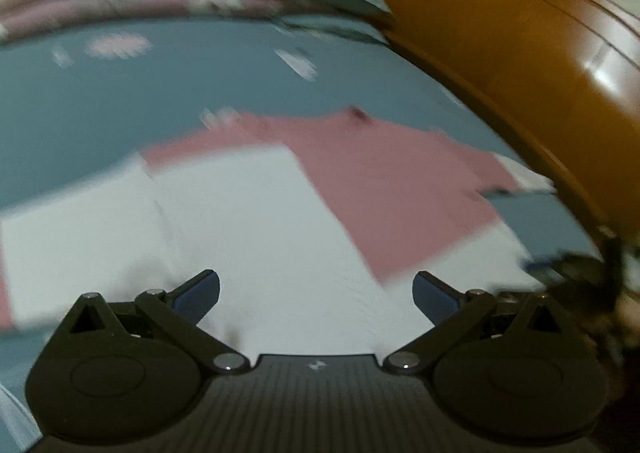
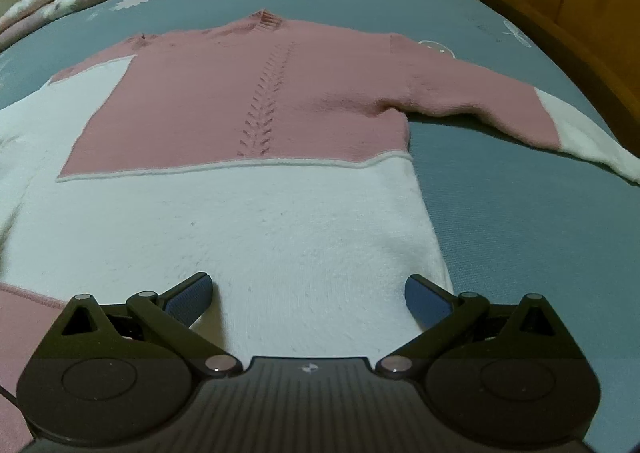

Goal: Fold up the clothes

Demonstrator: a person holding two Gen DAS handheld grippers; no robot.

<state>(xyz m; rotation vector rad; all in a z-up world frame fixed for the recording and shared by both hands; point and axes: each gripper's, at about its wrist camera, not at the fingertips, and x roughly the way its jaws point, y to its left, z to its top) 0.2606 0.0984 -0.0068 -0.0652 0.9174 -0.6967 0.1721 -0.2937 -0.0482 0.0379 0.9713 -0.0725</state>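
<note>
A pink-and-white sweater (image 2: 240,113) lies flat on the blue bed sheet (image 2: 520,193), one sleeve (image 2: 500,109) stretched out sideways. The left gripper (image 1: 316,293) and right gripper (image 2: 308,297) hover over its white hem, jaws spread wide, holding nothing.
</note>
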